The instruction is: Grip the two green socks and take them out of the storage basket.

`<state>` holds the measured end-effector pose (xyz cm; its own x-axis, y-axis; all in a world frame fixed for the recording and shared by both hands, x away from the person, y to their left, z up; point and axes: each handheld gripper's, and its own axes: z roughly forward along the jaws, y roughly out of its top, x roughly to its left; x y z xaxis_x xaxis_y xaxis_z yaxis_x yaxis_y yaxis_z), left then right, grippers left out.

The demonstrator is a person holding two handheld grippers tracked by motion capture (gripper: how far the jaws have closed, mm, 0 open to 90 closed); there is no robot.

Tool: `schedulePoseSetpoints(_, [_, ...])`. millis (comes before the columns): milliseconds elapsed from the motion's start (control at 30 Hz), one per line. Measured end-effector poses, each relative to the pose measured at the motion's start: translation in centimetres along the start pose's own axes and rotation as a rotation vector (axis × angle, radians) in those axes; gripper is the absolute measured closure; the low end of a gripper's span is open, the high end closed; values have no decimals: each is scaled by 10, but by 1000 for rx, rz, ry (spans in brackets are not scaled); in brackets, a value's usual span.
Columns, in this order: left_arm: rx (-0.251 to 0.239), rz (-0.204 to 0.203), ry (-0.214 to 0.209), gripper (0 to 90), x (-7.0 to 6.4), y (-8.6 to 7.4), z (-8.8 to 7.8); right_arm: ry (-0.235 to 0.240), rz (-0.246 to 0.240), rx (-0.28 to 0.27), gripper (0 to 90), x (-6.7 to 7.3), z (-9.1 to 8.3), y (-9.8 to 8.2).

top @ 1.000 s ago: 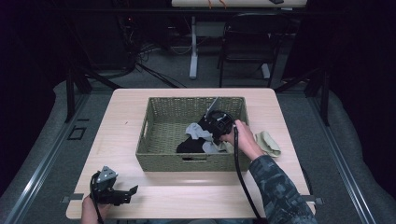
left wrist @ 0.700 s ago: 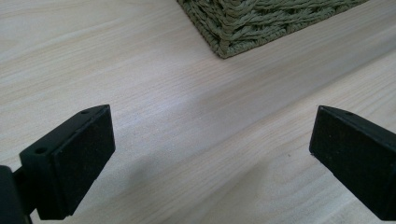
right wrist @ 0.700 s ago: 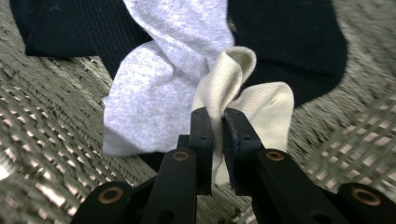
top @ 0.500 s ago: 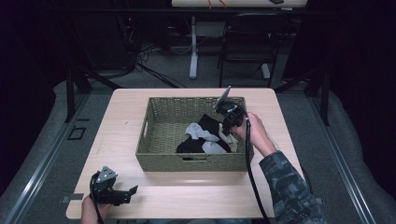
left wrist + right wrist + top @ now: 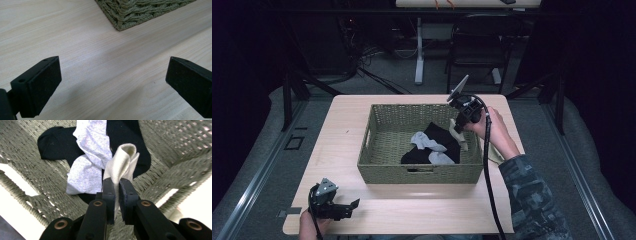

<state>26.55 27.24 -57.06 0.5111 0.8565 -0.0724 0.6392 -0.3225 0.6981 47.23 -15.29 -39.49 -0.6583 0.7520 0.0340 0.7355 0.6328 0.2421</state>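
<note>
Cream-coloured ribbed fabric was what we found pinched between the jaws of the right gripper (image 5: 117,185): a cream sock (image 5: 121,162), clamped tight after the jaws had just been closing on it. It hung over the right end of the woven basket (image 5: 384,148), above a black sock (image 5: 58,143) and a grey sock (image 5: 91,155) lying inside. We saw the left gripper (image 5: 112,82) near the table's (image 5: 82,52) front left corner, jaws spread wide with nothing between them, just short of the basket's corner.
</note>
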Motion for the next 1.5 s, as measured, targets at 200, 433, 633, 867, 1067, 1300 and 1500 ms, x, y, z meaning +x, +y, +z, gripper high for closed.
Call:
schedulePoseSetpoints(200, [3, 0, -2, 1, 0, 0, 0, -7, -17, -20, 841, 3, -15, 5])
schedulePoseSetpoints(433, [3, 1, -2, 1, 0, 0, 0, -18, -29, -38, 841, 9, -33, 11])
schedulePoseSetpoints(633, [4, 2, -3, 1, -1, 1, 0, -28, -36, -53, 841, 12, -45, 14])
schedulePoseSetpoints(867, [2, 1, -3, 1, -1, 0, 0, -43, -35, -78, 841, 13, -64, 13])
schedulePoseSetpoints(1067, [3, 2, -5, 1, -1, 1, 0, -52, -17, -108, 840, 7, -81, 4])
schedulePoseSetpoints(1300, [6, 5, 1, 1, -1, 1, 0, -80, 9, -135, 840, -7, -99, -15])
schedulePoseSetpoints(1500, [7, 2, 0, 1, -1, 1, 0, -87, 53, -137, 840, -25, -109, -32])
